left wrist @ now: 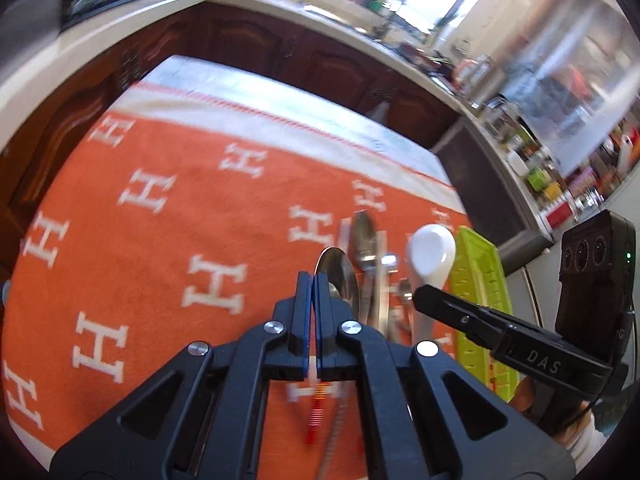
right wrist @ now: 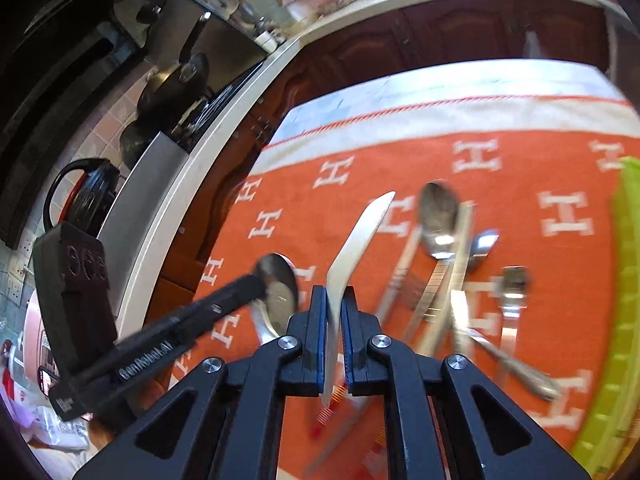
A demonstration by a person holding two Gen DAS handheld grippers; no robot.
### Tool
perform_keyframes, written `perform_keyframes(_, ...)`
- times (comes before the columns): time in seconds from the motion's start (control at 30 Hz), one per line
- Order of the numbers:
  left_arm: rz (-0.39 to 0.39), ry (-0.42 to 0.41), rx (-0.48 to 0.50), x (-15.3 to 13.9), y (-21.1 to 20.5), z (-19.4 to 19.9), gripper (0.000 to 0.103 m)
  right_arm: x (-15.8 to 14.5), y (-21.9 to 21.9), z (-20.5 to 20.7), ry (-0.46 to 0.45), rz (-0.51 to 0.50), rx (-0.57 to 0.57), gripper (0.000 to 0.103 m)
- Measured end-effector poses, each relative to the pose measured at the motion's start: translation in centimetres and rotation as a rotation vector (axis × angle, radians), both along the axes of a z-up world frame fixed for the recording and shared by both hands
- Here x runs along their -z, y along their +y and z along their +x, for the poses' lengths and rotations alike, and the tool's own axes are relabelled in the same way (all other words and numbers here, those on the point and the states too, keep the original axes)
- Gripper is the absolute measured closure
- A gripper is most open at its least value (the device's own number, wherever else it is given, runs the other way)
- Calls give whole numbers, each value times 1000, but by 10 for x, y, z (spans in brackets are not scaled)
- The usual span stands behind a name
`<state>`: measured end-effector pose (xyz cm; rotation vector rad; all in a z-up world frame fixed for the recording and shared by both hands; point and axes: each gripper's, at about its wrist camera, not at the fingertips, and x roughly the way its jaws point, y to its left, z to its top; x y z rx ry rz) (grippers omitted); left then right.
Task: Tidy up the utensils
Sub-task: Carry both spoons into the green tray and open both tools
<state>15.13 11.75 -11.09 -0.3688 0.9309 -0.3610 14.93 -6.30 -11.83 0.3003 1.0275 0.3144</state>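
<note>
Just left of the green tray (right wrist: pixel 628 300), the right gripper (right wrist: pixel 334 304) pinches a white spoon (right wrist: pixel 356 240) low on its handle; it could pivot and slip. The left gripper (left wrist: pixel 311 280), pressed together, seems to hold 1 metal spoon (left wrist: pixel 338 276).

The left claw (left wrist: pixel 312 280) hides the handle of the steel spoon (left wrist: pixel 338 276) it grips. The green tray (right wrist: pixel 624 320) is cut off by the right-wrist view's right edge. The loose cutlery (right wrist: pixel 444 280) is smeared by blur, its pieces hard to tell apart. The far clutter (left wrist: pixel 560 184) is too blurred to identify.
</note>
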Motion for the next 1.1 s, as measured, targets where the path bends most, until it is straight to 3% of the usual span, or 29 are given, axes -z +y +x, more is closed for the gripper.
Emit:
perform_keyframes(0.13,14,-40,89,-29,-46,6,103,-33,-48,-16,-19,-44,66,97)
perform_keyframes(0.27,47,-88,200,-58,-118,16,103,-67,-115,-26,-64,-134,156,97)
perform_keyframes(0.4,100,-112,296,-67,-192,27,103,-78,-172,-22,-60,-187,180,97)
perform_keyframes(0.63,236,-116,430,-46,-292,50,103,-36,-247,-2,63,-260,180,97)
perform_keyframes(0.97,384,-102,523,-1,-340,70,103,14,-285,28,158,-280,196,96)
perform_keyframes(1.03,404,-104,528,5,-345,73,103,17,-283,30,160,-282,207,93)
perform_keyframes(1.1,418,-103,524,11,-346,77,103,20,-275,38,148,-267,226,79)
